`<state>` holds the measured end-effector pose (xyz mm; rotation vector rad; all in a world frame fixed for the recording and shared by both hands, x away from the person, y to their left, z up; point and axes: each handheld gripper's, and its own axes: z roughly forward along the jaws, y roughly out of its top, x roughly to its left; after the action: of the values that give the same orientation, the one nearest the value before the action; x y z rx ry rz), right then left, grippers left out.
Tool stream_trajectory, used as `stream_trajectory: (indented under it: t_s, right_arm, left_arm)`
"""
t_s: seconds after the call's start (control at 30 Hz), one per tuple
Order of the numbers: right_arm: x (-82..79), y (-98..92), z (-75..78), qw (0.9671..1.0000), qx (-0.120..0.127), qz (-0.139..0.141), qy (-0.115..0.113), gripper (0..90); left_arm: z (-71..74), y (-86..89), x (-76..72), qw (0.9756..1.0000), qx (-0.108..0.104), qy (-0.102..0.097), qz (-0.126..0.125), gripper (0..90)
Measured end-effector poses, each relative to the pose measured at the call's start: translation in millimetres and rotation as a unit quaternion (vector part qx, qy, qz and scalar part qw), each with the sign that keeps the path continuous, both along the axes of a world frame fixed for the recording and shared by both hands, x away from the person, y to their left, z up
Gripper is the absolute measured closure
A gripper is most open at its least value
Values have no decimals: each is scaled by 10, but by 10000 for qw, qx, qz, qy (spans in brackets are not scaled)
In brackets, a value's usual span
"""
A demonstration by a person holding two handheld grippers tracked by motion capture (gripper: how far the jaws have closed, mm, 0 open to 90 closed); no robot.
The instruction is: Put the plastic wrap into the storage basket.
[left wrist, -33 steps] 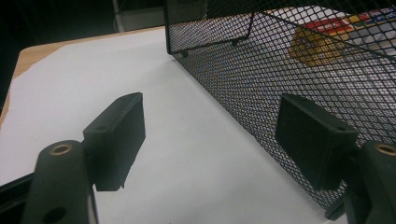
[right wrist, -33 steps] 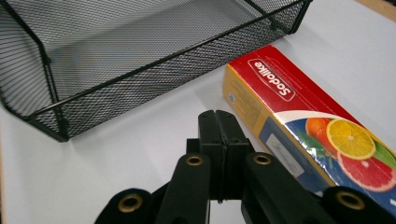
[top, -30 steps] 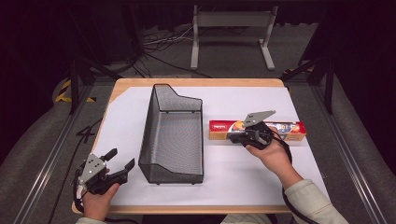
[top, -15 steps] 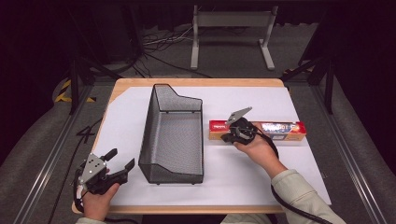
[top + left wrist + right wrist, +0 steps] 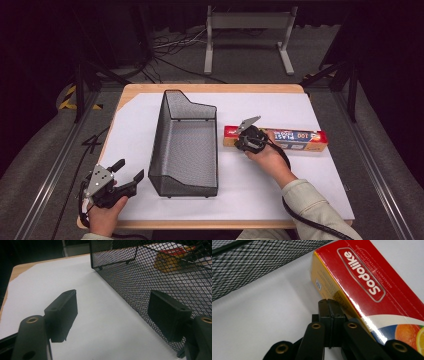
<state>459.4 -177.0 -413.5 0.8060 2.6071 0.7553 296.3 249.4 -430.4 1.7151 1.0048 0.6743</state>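
Note:
A long red and yellow box (image 5: 295, 136) marked "Sodolike" (image 5: 362, 282) lies on the white sheet, right of a black mesh basket (image 5: 185, 145). My right gripper (image 5: 240, 144) is shut with nothing between its jaws. Its tips (image 5: 329, 303) rest low beside the box's near side, close to its left end. My left gripper (image 5: 129, 173) is held at the table's front left corner, open and empty. Its pads (image 5: 63, 315) frame bare sheet just outside the basket's mesh wall (image 5: 155, 277). The box (image 5: 172, 260) shows through that mesh.
A white sheet (image 5: 280, 185) covers the wooden table (image 5: 210, 88). The basket stands upright in the middle, its open top facing up and its near wall low. A metal stand (image 5: 247, 30) and cables lie on the floor beyond the table.
My right gripper has slid left along the box toward its left end and sunk a little, jaws staying shut. The left gripper, basket and box have not moved.

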Motion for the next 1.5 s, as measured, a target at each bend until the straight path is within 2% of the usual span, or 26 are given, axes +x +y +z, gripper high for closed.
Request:
stream_trajectory:
  t_s: [0.23, 0.27, 0.43, 0.5, 0.57, 0.7, 0.73, 0.77, 0.87, 0.97, 1.0, 1.07, 1.13, 1.23, 1.33, 1.4, 1.43, 1.5]
  right_arm:
    - [134, 6, -12, 9994, -80, -303, -128, 900]
    - [169, -9, -24, 9990, -68, -426, -133, 900]
    - [186, -30, -31, 9989, -34, -462, -60, 900]
    - [171, -44, -4, 9993, -28, -364, 43, 900]
    - [144, -73, 49, 9997, -11, -219, 134, 900]
    - [79, -209, 244, 9998, 131, -140, 32, 900]
    - [75, -329, 355, 9994, 225, -267, -45, 900]
    - [75, -329, 355, 9994, 225, -267, -45, 900]
    - [116, -568, 486, 9978, 267, -592, -145, 900]
    - [191, -848, 564, 9940, 207, -1053, -217, 900]
    - [191, -848, 564, 9940, 207, -1053, -217, 900]
    - [252, -1050, 586, 9899, 85, -1403, -184, 900]
    - [302, -1170, 583, 9874, -67, -1573, -142, 900]
    - [380, -1323, 567, 9817, -297, -1879, -93, 900]
    - [442, -1414, 531, 9779, -464, -2038, 13, 900]
    - [491, -1483, 483, 9730, -619, -2221, 56, 900]
    - [491, -1483, 483, 9730, -619, -2221, 56, 900]
    - [537, -1571, 410, 9683, -723, -2386, 151, 900]
  left_arm:
    - [-5, 10, 1, 10000, -1, -14, 6, 250]
    - [-3, 14, -2, 10000, 7, -3, 16, 249]
    - [-7, 18, -2, 10000, -13, -22, 27, 250]
    - [-8, 17, -2, 10000, -11, -17, 32, 249]
    - [-8, 14, -1, 10000, -9, -13, 27, 250]
    - [-6, 9, 0, 10000, 0, -7, 29, 249]
    - [-7, 3, 3, 10000, -1, -14, 16, 249]
    - [-7, 3, 3, 10000, -1, -14, 16, 249]
    - [-7, -1, 3, 10000, 6, -8, 17, 250]
    - [-8, 1, 6, 10000, 10, -4, 20, 249]
    - [-8, 1, 6, 10000, 10, -4, 20, 249]
    - [-11, 2, 9, 10000, 6, 3, 20, 249]
    - [-13, 1, 11, 10000, 7, 11, 26, 249]
    - [-12, 0, 11, 10000, 8, 9, 22, 249]
    - [-14, 1, 11, 10000, 10, 14, 26, 249]
    - [-15, 3, 10, 10000, 9, 17, 30, 249]
    - [-15, 3, 10, 10000, 9, 17, 30, 249]
    - [-13, 8, 5, 10000, 15, 12, 29, 249]
